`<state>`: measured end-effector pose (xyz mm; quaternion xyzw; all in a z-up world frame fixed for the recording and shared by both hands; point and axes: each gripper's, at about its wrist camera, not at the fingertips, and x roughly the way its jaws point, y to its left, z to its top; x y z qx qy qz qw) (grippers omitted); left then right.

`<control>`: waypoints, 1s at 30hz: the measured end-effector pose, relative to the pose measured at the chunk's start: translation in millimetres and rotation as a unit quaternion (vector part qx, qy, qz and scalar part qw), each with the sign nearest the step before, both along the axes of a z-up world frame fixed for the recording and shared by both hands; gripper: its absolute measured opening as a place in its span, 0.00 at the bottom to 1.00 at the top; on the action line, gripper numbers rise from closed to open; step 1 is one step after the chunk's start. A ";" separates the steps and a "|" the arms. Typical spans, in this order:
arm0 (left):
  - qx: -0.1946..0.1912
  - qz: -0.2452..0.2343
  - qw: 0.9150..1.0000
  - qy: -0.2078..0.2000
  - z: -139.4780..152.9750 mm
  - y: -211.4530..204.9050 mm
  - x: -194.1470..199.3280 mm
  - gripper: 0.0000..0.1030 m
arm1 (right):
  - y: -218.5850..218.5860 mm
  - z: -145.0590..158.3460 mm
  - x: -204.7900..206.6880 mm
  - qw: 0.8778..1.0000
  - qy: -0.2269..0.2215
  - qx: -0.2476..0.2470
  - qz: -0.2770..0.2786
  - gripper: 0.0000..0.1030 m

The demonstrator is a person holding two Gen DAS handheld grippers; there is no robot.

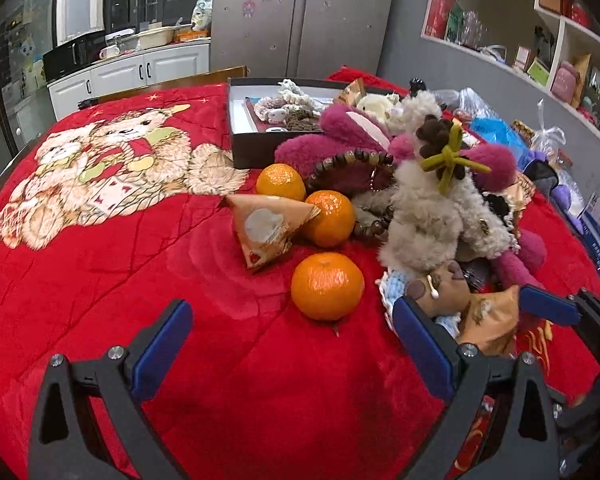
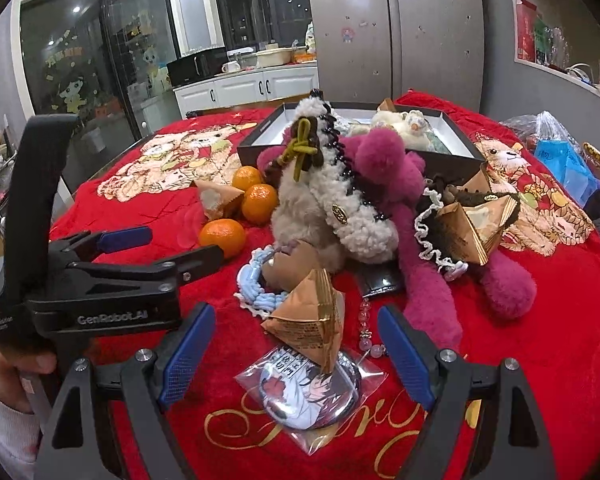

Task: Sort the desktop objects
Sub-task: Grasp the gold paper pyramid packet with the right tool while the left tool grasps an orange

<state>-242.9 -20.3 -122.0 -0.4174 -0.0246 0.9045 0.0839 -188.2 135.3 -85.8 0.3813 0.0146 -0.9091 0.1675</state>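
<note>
My left gripper (image 1: 292,320) is open and empty above the red blanket; an orange (image 1: 327,286) lies just beyond and between its fingertips. Two more oranges (image 1: 330,218) and a paper pyramid packet (image 1: 268,229) lie behind it. A heap of plush toys (image 1: 432,208) with a bead bracelet (image 1: 352,168) sits to the right. My right gripper (image 2: 296,330) is open and empty, with a brown pyramid packet (image 2: 310,322) and a bagged round badge (image 2: 312,392) between its fingers. The left gripper (image 2: 172,248) also shows in the right wrist view.
An open dark box (image 1: 244,148) with small knitted items stands behind the heap; it also shows in the right wrist view (image 2: 260,148). Another pyramid packet (image 2: 476,224) and lace trim lie on the right. Plastic bags (image 1: 496,132) sit at the table's right edge. Shelves line the right wall.
</note>
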 end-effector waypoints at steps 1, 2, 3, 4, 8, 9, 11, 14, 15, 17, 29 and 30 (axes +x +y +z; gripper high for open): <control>-0.003 -0.001 1.000 -0.001 -0.7 1.5 -4.4 0.98 | 1.2 -1.3 -3.0 1.000 -0.002 -0.001 -0.002 0.83; -0.006 -0.001 1.000 -0.003 -1.6 3.2 -9.3 0.98 | 1.8 -2.3 -4.5 1.000 -0.003 -0.001 -0.003 0.83; -0.007 -0.001 1.000 -0.004 -2.5 4.2 -12.5 0.98 | 3.5 -3.4 -7.5 1.000 -0.004 -0.002 -0.005 0.83; -0.006 -0.002 1.000 -0.007 -4.1 4.6 -16.3 0.98 | 5.2 -4.3 -9.7 1.000 -0.005 -0.004 -0.008 0.83; 0.016 -0.001 0.999 -0.037 -15.7 -1.0 -28.1 0.98 | 13.6 -9.9 -20.0 0.999 -0.018 -0.035 -0.009 0.83; 0.020 0.000 0.999 -0.034 -15.2 -2.9 -28.7 0.98 | 13.8 -11.4 -21.6 0.999 -0.019 -0.037 -0.006 0.83; 0.024 0.002 0.999 -0.035 -16.5 -4.8 -30.0 0.98 | 12.2 -14.1 -23.5 0.999 -0.022 -0.037 0.002 0.83; 0.007 0.003 0.999 -0.037 -17.6 0.0 -31.7 0.97 | 10.0 -16.4 -24.2 0.999 -0.026 -0.042 0.012 0.82; -0.002 0.003 0.999 -0.038 -18.1 2.4 -32.4 0.97 | 9.3 -16.8 -24.1 0.999 -0.027 -0.040 0.012 0.78; -0.019 0.003 0.999 -0.041 -19.4 7.1 -33.4 0.97 | 9.0 -19.0 -24.5 0.998 -0.034 -0.042 0.016 0.69; -0.025 0.018 0.999 -0.021 -13.2 0.8 -28.4 0.38 | 12.2 -21.2 -22.7 0.998 -0.040 -0.053 0.014 0.37; -0.021 0.017 0.999 -0.020 -12.7 -1.2 -27.7 0.38 | 12.8 -20.5 -22.5 0.998 -0.039 -0.056 0.012 0.37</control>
